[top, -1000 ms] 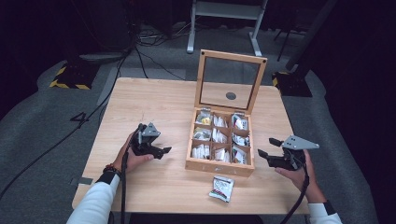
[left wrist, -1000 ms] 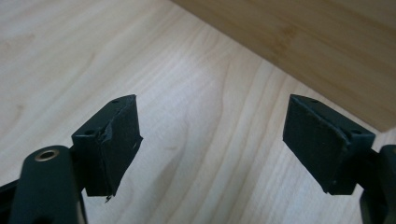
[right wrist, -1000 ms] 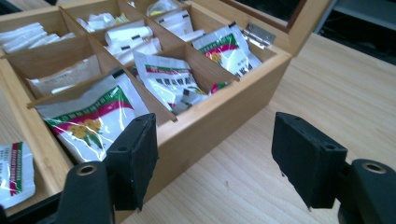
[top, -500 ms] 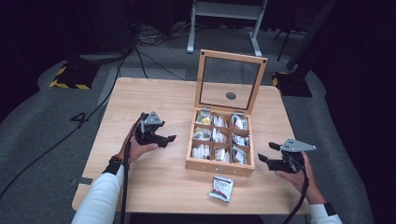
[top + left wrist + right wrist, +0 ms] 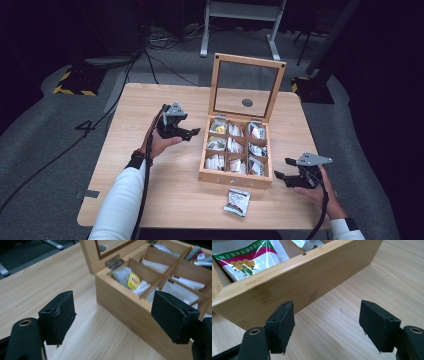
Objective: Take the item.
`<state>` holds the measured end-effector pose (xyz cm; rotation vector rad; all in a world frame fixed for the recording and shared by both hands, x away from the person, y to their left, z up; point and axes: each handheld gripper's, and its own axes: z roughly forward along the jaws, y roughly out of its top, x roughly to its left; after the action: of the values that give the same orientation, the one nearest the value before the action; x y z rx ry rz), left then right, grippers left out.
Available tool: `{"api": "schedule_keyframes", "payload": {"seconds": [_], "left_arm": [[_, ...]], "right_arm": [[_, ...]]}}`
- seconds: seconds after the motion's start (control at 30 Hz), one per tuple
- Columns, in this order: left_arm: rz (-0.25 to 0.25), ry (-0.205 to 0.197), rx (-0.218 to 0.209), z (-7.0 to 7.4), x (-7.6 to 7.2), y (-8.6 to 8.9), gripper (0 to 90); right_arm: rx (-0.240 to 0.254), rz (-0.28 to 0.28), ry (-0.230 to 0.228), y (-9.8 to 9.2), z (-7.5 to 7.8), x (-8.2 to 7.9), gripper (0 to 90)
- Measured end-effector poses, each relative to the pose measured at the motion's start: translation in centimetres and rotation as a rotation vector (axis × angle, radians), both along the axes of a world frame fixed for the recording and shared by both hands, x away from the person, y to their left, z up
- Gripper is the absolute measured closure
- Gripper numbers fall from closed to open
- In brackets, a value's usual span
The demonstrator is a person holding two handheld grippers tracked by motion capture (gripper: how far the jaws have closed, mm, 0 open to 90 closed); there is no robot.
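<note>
An open wooden tea box (image 5: 235, 177) with several compartments of tea bags stands on the table, its glass lid (image 5: 247, 87) upright. My left gripper (image 5: 192, 134) hovers just left of the box's far-left compartment, open and empty. In the left gripper view my left gripper (image 5: 112, 315) faces the box corner (image 5: 125, 305), where a tea bag with a yellow tag (image 5: 133, 281) lies. My right gripper (image 5: 281, 170) is low beside the box's front-right corner, open with nothing between its pads. In the right gripper view my right gripper (image 5: 327, 325) faces the box wall (image 5: 299, 280).
A loose tea packet (image 5: 237, 201) lies on the wooden table (image 5: 150, 110) in front of the box. A green and red packet (image 5: 244, 260) lies in the nearest compartment. Cables and a metal stand are on the dark floor beyond the table.
My left hand has risen and moved away from the person and toward the box. My right hand has sunk a little beside the box's front-right corner.
</note>
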<state>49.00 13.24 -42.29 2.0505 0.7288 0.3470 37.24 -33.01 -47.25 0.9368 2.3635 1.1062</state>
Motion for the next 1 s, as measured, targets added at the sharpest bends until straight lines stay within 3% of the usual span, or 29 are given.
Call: {"api": "schedule_keyframes", "payload": {"seconds": [0.3,0.57,0.7,1.0], "left_arm": [[-0.013,-0.001,0.018,1.1,2.5,-2.5,19.2],[-0.014,0.0,-0.008,2.0,4.6,-4.7,19.5],[-0.017,-0.004,0.011,2.3,5.5,-5.8,19.2],[0.047,0.021,0.01,1.7,7.6,-6.6,19.1]], "right_arm": [[-0.012,-0.015,0.042,0.0,-2.0,0.4,28.3],[-0.023,-0.007,0.063,0.4,-2.8,0.6,28.2],[-0.019,-0.003,0.066,0.4,-3.0,0.6,28.1],[-0.011,0.002,0.064,0.3,-3.1,0.6,28.1]]}}
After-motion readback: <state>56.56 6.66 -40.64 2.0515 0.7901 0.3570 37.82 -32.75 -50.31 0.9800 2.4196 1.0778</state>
